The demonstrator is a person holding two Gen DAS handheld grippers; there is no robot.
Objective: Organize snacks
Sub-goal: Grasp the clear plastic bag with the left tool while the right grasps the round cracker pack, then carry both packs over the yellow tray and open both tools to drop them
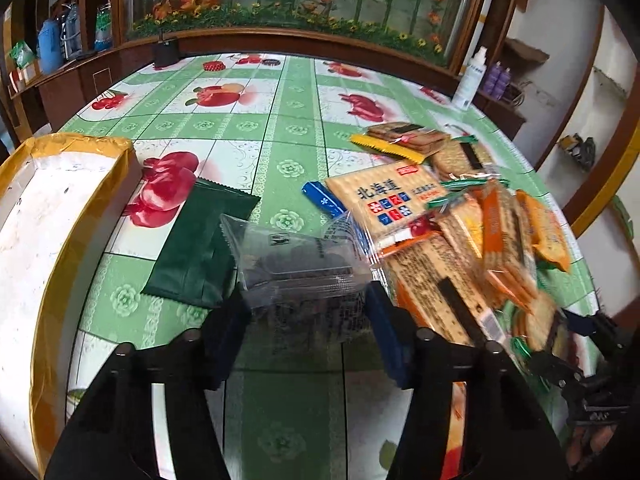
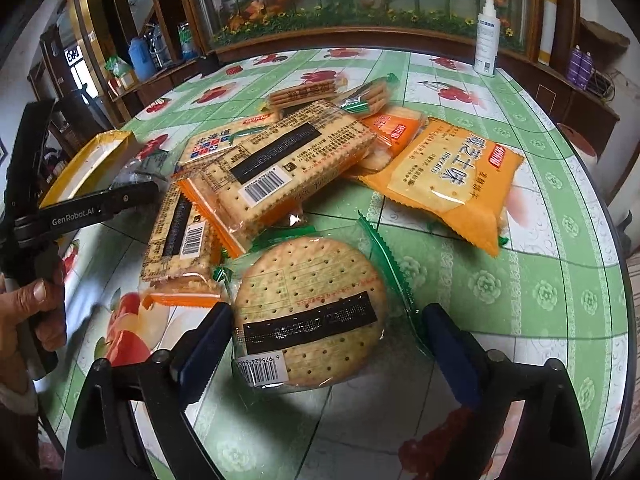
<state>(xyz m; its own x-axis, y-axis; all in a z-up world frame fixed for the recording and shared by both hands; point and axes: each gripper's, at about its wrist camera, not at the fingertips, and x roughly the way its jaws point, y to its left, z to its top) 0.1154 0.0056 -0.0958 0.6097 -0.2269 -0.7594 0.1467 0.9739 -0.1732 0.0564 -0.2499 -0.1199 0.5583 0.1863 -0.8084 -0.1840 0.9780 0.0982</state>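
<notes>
My left gripper [image 1: 304,308] is shut on a clear packet with dark contents [image 1: 296,256], its blue pads pressing both sides just above the green fruit-print tablecloth [image 1: 280,128]. A dark green packet [image 1: 200,248] lies flat to its left. To its right is a heap of cracker packs [image 1: 460,248]. My right gripper [image 2: 328,309] stands open around a round cracker pack [image 2: 312,308] lying on the cloth; the right pad is clear of the wrapper. Behind it lie square cracker packs [image 2: 280,160] and an orange packet [image 2: 448,176]. The left gripper's arm [image 2: 120,196] shows at the left.
An open white box with yellow tape [image 1: 60,200] sits at the table's left, also in the right wrist view [image 2: 92,160]. A white spray bottle [image 2: 486,40] stands at the far right edge. A person's hand [image 2: 36,308] holds the left tool. Wooden cabinets ring the table.
</notes>
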